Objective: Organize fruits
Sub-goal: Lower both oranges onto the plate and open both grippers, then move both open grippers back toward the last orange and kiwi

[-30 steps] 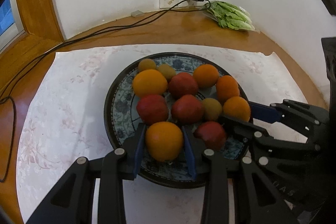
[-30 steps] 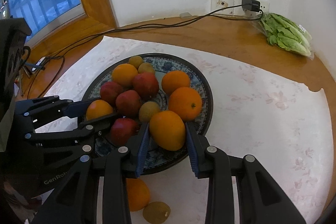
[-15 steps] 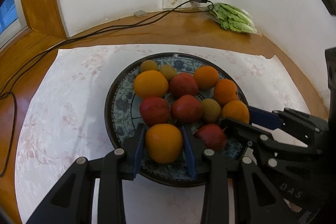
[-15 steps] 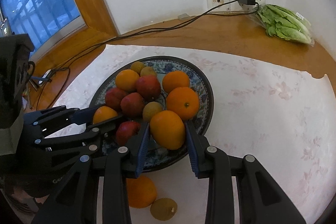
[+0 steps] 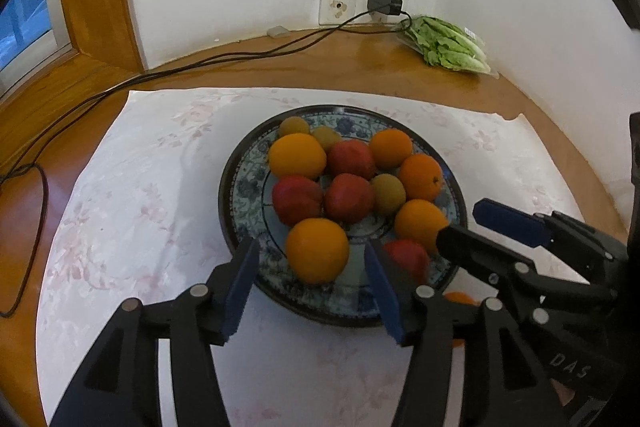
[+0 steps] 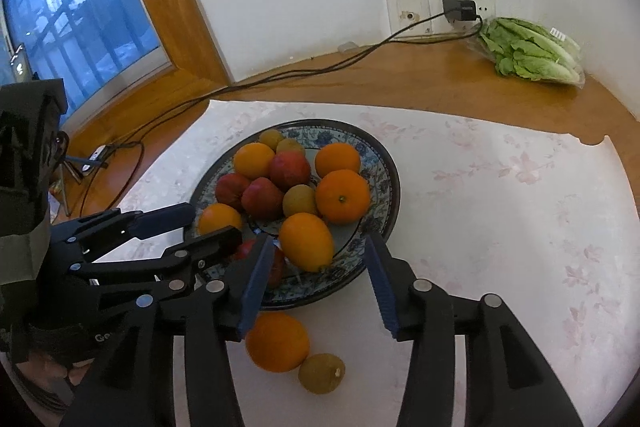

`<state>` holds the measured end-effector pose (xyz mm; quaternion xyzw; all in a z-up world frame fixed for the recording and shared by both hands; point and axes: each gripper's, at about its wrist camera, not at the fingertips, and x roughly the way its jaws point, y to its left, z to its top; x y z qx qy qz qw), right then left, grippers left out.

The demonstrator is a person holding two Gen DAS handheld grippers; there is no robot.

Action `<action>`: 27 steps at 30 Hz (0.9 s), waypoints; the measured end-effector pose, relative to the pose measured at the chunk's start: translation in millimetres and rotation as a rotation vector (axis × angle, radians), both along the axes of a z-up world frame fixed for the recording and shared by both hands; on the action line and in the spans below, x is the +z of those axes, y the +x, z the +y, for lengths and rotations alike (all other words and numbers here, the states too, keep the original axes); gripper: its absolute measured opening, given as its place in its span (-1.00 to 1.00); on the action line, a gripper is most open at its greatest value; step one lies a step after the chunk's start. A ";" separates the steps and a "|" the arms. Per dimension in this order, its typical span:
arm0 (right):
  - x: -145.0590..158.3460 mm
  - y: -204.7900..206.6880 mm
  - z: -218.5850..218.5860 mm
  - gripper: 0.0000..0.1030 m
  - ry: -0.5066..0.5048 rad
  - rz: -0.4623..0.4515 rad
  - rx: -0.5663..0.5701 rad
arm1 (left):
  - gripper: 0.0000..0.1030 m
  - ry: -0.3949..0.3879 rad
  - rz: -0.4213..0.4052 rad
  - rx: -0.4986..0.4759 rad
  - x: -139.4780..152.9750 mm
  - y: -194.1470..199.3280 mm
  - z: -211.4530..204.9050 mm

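Two spread claws (image 5: 312, 283) (image 6: 316, 279), oranges (image 5: 317, 250) (image 6: 306, 241) between

1. The left wrist view looks forward and down along the left claw (image 5: 312, 283), close over the near rim of the plate (image 5: 236, 163), facing the wall socket (image 5: 338, 5).
2. The right wrist view looks along the right claw (image 6: 316, 283) from the plate's right, equally close, facing the window (image 6: 80, 11) corner.
3. Both share the plate, the table (image 5: 280, 67), the lettuce (image 6: 528, 55), and each other's claw.
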<state>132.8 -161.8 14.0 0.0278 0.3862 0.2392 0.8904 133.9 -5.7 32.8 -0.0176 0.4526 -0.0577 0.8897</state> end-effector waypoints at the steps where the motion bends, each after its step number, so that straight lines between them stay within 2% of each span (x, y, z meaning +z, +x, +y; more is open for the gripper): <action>1: 0.6 -1.4 -1.0 -0.05 0.004 0.000 0.001 | 0.17 -0.001 0.001 0.002 1.2 -1.9 0.4; 13: 2.2 -24.1 -19.9 -0.05 0.046 0.026 -0.037 | 0.18 -0.051 0.026 0.034 7.7 -25.1 6.9; 22: 7.6 -46.2 -26.2 -0.05 0.006 0.009 -0.043 | 0.18 -0.069 0.053 0.027 3.9 -39.2 3.9; 27: 5.3 -56.8 -27.2 -0.05 0.004 0.008 -0.044 | 0.20 -0.053 0.061 0.027 3.2 -48.0 3.2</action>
